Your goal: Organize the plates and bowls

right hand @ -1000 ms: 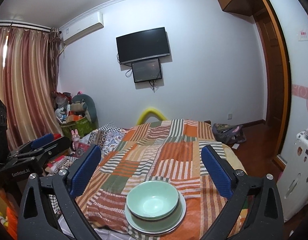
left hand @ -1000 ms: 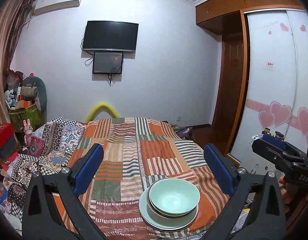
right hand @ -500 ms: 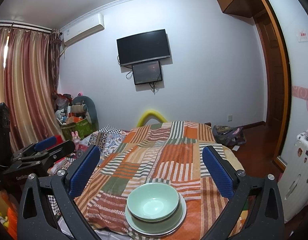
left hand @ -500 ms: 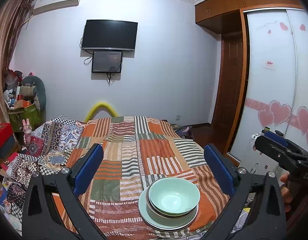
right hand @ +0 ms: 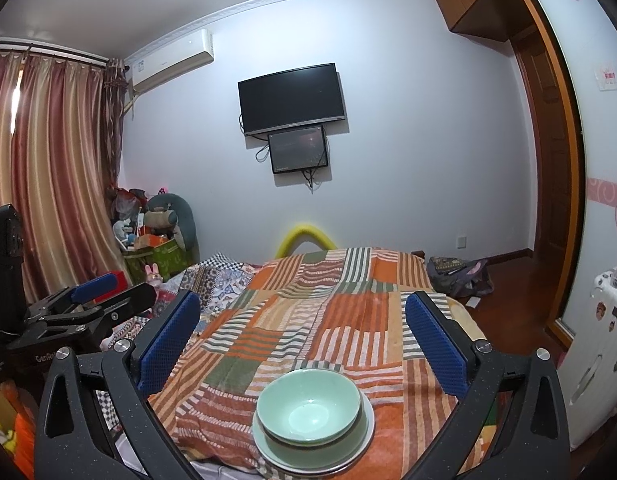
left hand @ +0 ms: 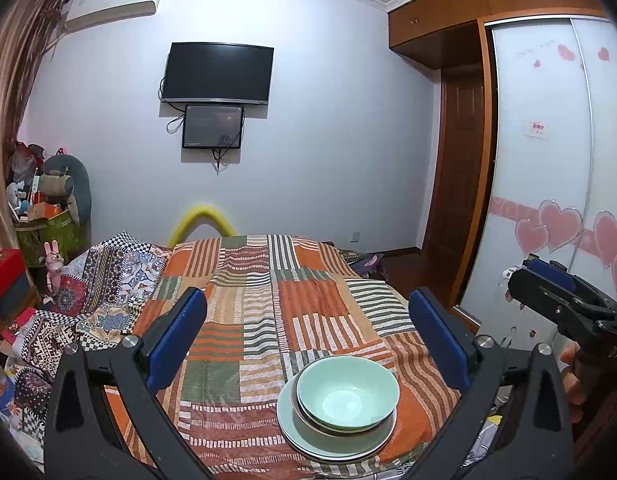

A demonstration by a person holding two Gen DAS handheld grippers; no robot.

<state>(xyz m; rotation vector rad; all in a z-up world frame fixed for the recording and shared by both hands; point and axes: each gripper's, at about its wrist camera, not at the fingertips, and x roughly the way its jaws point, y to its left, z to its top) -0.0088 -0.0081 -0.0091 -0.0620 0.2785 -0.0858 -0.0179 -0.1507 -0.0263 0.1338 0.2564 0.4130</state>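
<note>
A pale green bowl (left hand: 347,391) sits nested in a stack on a pale green plate (left hand: 304,438) near the front edge of the bed; the bowl (right hand: 307,407) and plate (right hand: 364,446) also show in the right wrist view. My left gripper (left hand: 308,338) is open and empty, held above and behind the stack. My right gripper (right hand: 302,336) is open and empty, likewise above the stack. Each gripper shows from the side in the other's view, the right one (left hand: 548,284) and the left one (right hand: 108,292).
The stack rests on a striped patchwork bedspread (left hand: 268,300). A patterned quilt (left hand: 88,292) lies at the left. Clutter and a green box (left hand: 48,232) stand by the curtain. A wardrobe with heart stickers (left hand: 548,200) is on the right, a bag (right hand: 460,276) on the floor.
Both grippers have lifted and tilted slightly, so the room has slid down a little in both views. The bowl and plate stack has not moved. Jaws stay open.
</note>
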